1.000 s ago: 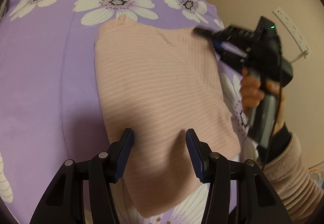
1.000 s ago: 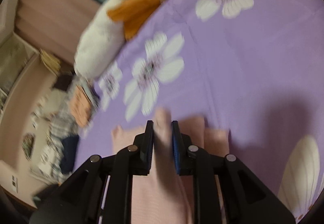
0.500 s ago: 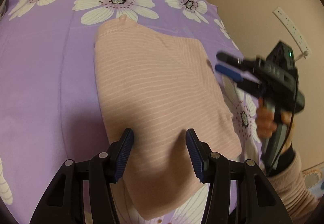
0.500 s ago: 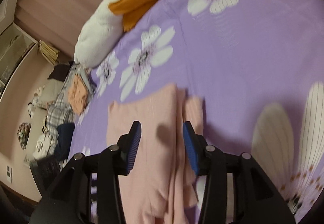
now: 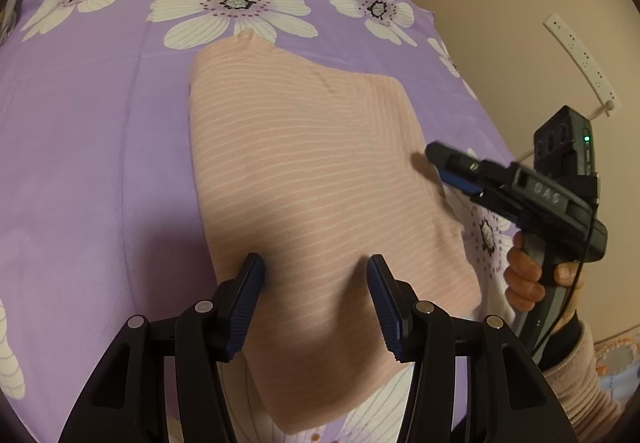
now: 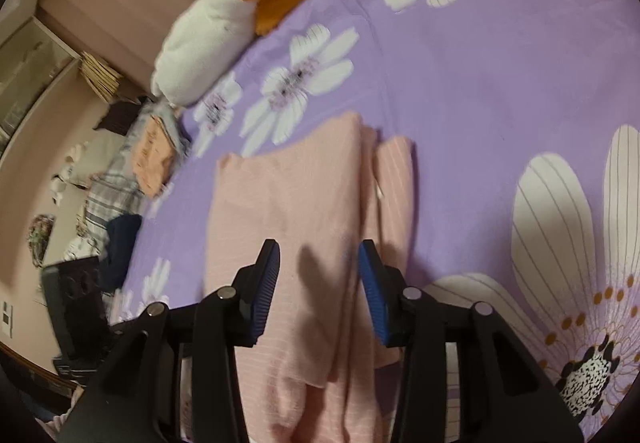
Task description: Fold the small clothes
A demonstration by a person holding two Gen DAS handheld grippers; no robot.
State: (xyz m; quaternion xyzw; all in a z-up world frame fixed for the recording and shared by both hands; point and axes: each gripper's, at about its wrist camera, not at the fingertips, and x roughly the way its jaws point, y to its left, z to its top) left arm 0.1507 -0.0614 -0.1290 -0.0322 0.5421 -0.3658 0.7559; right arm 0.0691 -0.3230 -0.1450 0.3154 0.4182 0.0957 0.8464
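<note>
A folded pink striped knit garment (image 5: pixel 312 179) lies on the purple flowered bedspread (image 5: pixel 100 147); left gripper (image 5: pixel 316 303) gapes empty above it, right gripper (image 6: pixel 320 287), jaws just narrowing yet apart and empty, beside it.

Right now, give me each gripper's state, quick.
Left gripper: open above the pink striped garment, holding nothing.
Right gripper: open, empty; jaws just closing slightly.

Left black two-finger gripper (image 5: pixel 314 295): jaws apart, nothing gripped. Right black two-finger gripper (image 6: pixel 318 285): jaws just narrowed, gripping nothing, at left's 3 o'clock, hand-held.
</note>
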